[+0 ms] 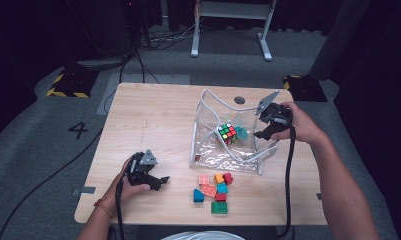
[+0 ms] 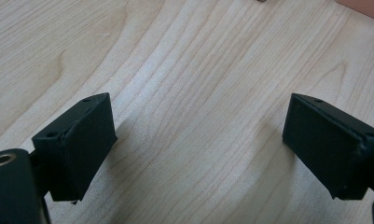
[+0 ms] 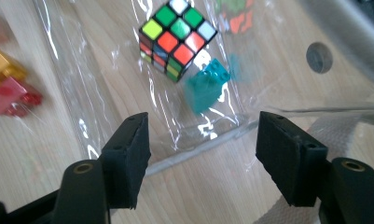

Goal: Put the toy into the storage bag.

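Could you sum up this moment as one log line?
right gripper: open over clear bag | teal block, puzzle cube: inside bag | left gripper: open, on table | loose blocks: beside bag

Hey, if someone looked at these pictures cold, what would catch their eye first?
Probably the bright puzzle cube inside the clear plastic pouch right of the table's middle, with a teal brick beside it. Next, the colourful toy bricks clustered at the near edge. The right tongs hover open at the pouch; the left tongs rest open on bare wood.

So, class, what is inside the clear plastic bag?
Inside the clear plastic bag lie a colour cube and a teal brick. Glare on the plastic may hide smaller pieces.
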Demonstrator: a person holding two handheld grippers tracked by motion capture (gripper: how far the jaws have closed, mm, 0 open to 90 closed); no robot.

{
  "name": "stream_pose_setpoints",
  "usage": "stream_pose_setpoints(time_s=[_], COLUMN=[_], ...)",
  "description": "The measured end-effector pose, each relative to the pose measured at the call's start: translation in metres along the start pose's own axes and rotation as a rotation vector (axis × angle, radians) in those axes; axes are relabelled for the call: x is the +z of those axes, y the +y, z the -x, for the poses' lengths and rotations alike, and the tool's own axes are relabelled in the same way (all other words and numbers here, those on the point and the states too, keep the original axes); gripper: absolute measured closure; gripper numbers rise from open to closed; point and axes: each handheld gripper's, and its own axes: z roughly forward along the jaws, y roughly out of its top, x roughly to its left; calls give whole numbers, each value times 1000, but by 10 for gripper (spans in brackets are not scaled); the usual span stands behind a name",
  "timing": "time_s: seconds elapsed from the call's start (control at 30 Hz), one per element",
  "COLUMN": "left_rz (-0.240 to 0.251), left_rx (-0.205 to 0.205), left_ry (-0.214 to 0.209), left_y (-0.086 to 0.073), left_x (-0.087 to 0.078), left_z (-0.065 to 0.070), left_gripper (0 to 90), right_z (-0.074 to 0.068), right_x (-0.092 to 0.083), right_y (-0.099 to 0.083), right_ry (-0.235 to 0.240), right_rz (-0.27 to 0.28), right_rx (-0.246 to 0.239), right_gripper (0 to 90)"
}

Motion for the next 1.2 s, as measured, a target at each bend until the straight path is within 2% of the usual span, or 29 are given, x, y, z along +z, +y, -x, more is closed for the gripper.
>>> stream_pose_setpoints(time_s=[0.13,0.23,0.3,0.37,0.43,0.5,0.7,0.9,1.0,1.13,1.2], left_rz=[0,1,2,1,0,2,2,1,1,1,1], left_rx=[0,3,2,0,0,2,1,0,2,-2,-2], left_ry=[0,2,2,0,0,2,1,-1,1,-3,-2], left_y=[0,0,0,0,0,0,0,0,0,0,0], left_x=[0,0,0,0,0,0,0,0,0,0,0], left_z=[0,0,0,0,0,0,0,0,0,0,0], left_gripper=[95,95,95,95,95,95,95,95,95,95,95], right_z=[-1,-1,-2,-5,-8,-12,-25,-37,-45,-55,-60], right_x=[-10,-19,-24,-28,-34,-40,-62,-74,-77,-76,-74], right_y=[-8,-15,-20,-25,-29,-34,-52,-72,-86,-101,-108], right_ry=[8,-10,1,-18,-18,-46,-92,-125,-124,-146,-142], right_rz=[110,179,224,271,304,356,453,510,543,538,541], right_rx=[46,70,98,107,121,118,141,182,212,215,219], right_gripper=[348,325,320,307,300,292,275,274,277,278,281])
